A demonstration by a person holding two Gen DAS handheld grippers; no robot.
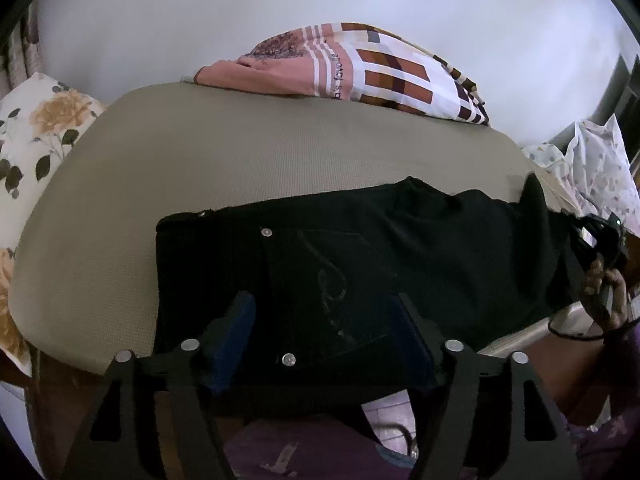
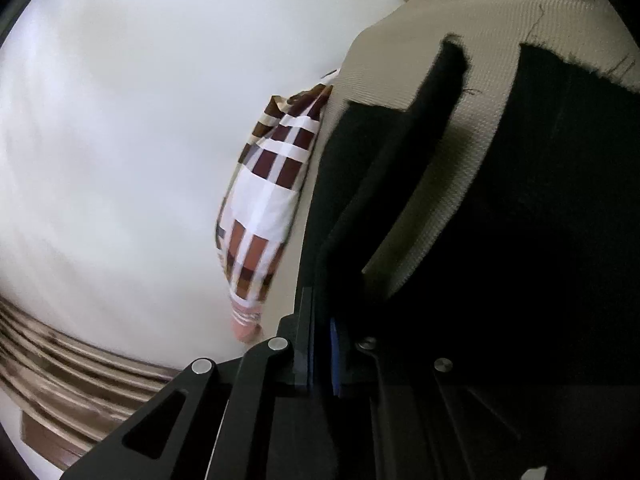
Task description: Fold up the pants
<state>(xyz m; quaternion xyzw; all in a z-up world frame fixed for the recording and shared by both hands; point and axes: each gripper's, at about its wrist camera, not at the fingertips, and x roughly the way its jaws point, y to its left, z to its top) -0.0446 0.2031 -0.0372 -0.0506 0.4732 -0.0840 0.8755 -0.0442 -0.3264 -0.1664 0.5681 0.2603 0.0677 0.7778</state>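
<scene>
Black pants (image 1: 380,256) lie across the near part of a beige mattress (image 1: 224,152), waistband to the left with metal rivets showing. My left gripper (image 1: 324,336) is open, its blue-padded fingers spread over the back pocket area near the front edge, holding nothing. My right gripper (image 2: 322,344) is tilted sideways and shut on a fold of the black pants (image 2: 540,220) at the leg end, lifting the cloth off the mattress (image 2: 480,12). The right gripper and the hand holding it show at the far right of the left wrist view (image 1: 600,248).
A folded pink, white and brown checked blanket (image 1: 360,68) lies at the mattress's far edge by the white wall; it also shows in the right wrist view (image 2: 268,200). A floral pillow (image 1: 36,136) is at left. Patterned bedding (image 1: 596,168) is at right.
</scene>
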